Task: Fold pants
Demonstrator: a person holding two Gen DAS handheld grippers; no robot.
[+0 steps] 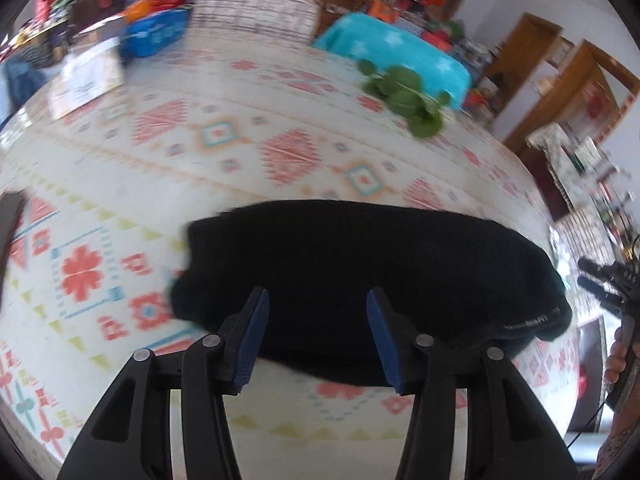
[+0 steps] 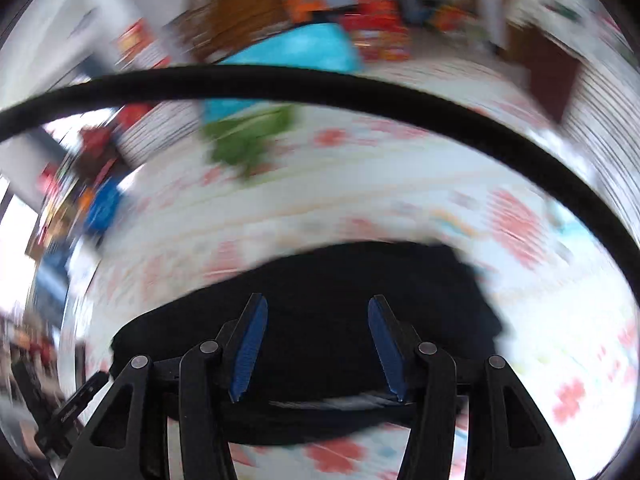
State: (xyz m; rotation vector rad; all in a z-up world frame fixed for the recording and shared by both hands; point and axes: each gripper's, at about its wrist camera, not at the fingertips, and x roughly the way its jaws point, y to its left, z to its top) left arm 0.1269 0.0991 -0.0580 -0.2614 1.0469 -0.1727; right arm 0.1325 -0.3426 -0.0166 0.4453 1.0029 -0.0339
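The left gripper stands with its blue-padded fingers spread apart and nothing between them. Just beyond its tips the black pants lie as a compact folded bundle on the patterned table, with a printed waistband edge showing at the bundle's right end. The right gripper is likewise spread wide and empty, hovering above the near part of the pants; this view is heavily blurred. A black cable arcs across it above the pants. Farther back on the table lie green leaves, then a turquoise cloth with white stars, a blue bag and a paper sheet.
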